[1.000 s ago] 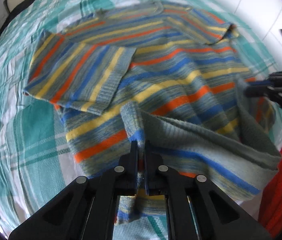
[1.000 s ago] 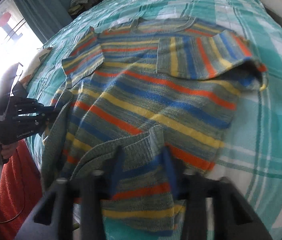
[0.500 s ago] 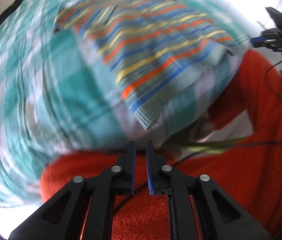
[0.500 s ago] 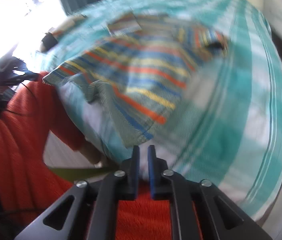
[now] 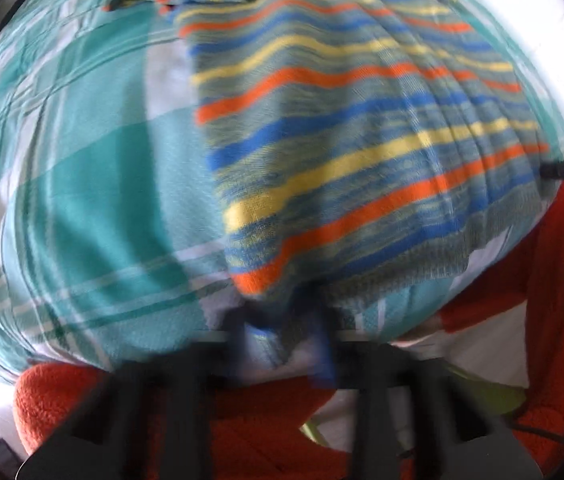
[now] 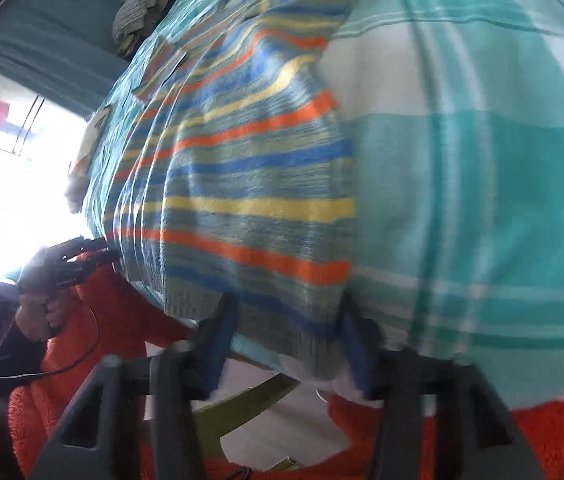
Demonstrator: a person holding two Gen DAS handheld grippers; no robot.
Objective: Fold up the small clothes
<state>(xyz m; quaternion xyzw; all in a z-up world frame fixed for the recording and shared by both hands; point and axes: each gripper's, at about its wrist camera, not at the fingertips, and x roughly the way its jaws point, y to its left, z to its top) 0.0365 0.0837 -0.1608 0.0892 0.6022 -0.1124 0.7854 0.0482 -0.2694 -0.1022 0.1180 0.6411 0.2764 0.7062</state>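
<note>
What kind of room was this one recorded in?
Most likely a bedroom in a home. A striped knit sweater lies on what looks like a bed covered by a teal and white checked sheet. Beyond it are a teal curtain and a bright window.

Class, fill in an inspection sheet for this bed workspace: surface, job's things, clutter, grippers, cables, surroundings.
Surface: teal plaid bedsheet, lightly creased.
Job's things: striped knit sweater lying on it, hem at the near edge.
Clutter: bundled cloth at the bed's far end.
Grippers: left gripper blurred, fingers apart and closing, hem corner between them; right gripper open, hem between its fingers.
Cables: black cable trailing over the orange fleece.
Surroundings: bright window, teal curtain.
</note>
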